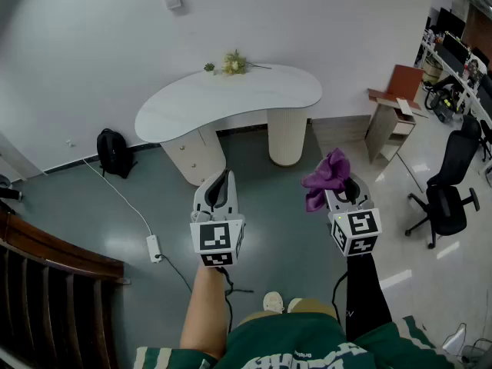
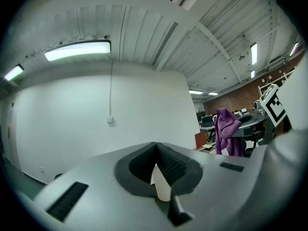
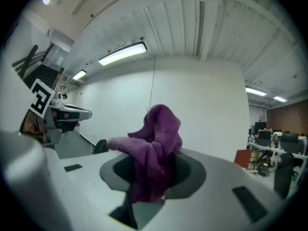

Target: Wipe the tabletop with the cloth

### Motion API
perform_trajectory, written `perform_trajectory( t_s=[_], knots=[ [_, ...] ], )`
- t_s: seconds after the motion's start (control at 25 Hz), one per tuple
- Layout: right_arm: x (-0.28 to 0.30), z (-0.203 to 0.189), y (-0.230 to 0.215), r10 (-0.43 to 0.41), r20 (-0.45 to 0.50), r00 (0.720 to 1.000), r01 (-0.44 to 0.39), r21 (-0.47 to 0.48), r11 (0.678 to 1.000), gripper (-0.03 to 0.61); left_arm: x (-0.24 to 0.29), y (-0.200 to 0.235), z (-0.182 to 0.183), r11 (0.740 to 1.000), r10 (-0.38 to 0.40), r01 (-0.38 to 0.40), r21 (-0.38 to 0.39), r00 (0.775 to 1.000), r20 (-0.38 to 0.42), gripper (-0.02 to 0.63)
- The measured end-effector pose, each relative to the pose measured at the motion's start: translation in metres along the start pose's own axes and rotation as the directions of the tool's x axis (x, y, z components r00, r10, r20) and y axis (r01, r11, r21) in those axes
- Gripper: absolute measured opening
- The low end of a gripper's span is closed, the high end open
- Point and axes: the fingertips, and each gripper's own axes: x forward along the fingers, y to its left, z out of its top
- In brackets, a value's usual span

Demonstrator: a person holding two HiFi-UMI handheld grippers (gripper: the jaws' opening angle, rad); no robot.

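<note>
Right now I stand back from the white kidney-shaped table [image 1: 231, 102], with both grippers held out over the grey-green floor [image 1: 277, 198], short of the table's near edge. My right gripper [image 1: 339, 184] is clamped on the purple cloth [image 1: 327, 177]. In the right gripper view the dark pads [image 3: 185, 170] press on a bunched fold of it. The rest of the cloth stands up above the jaws in a loose crumpled peak, and one flap hangs out toward my left gripper. So the cloth is in the air with me, well apart from the tabletop and touching nothing but the jaws.

My left gripper [image 1: 222, 178] is beside the right one. In the left gripper view its ribbed pads [image 2: 169, 163] meet at their tips. That view also shows the cloth off to the right.

A small sprig of flowers [image 1: 233, 63] lies at the far edge of the tabletop, against the wall. On the floor to the left of the table, a black backpack [image 1: 114, 152] leans at the wall. A white power strip [image 1: 154, 247] lies nearer to me on its cable. To the right are a low wooden side table [image 1: 390, 125] and a black office chair [image 1: 448, 187].
</note>
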Motion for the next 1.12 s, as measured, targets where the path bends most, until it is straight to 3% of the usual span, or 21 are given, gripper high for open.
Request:
perform_trajectory(
  t_s=[0.32, 0.56, 0.76, 1.12],
  knots=[
    [0.003, -0.006, -0.003, -0.009, -0.014, 1.0, 0.009, 0.008, 1.0, 0.141, 0.009, -0.002, -0.007, 1.0, -0.029, 0.029, -0.009, 0.999, -0.014, 0.0],
    [0.018, -0.015, -0.029, -0.022, -0.002, 1.0, 0.022, 0.045, 0.999, 0.143, 0.039, -0.01, -0.02, 0.999, -0.045, 0.045, -0.02, 0.999, -0.026, 0.0],
    [0.064, -0.022, -0.056, -0.012, 0.004, 1.0, 0.012, 0.073, 0.997, 0.143, 0.093, -0.01, -0.027, 0.998, -0.053, 0.053, -0.016, 0.998, -0.032, 0.0],
    [0.194, -0.007, -0.145, 0.011, 0.016, 1.0, -0.012, 0.084, 0.996, 0.146, 0.246, 0.006, -0.013, 0.999, -0.042, 0.041, -0.008, 0.999, -0.025, 0.0]
  ],
)
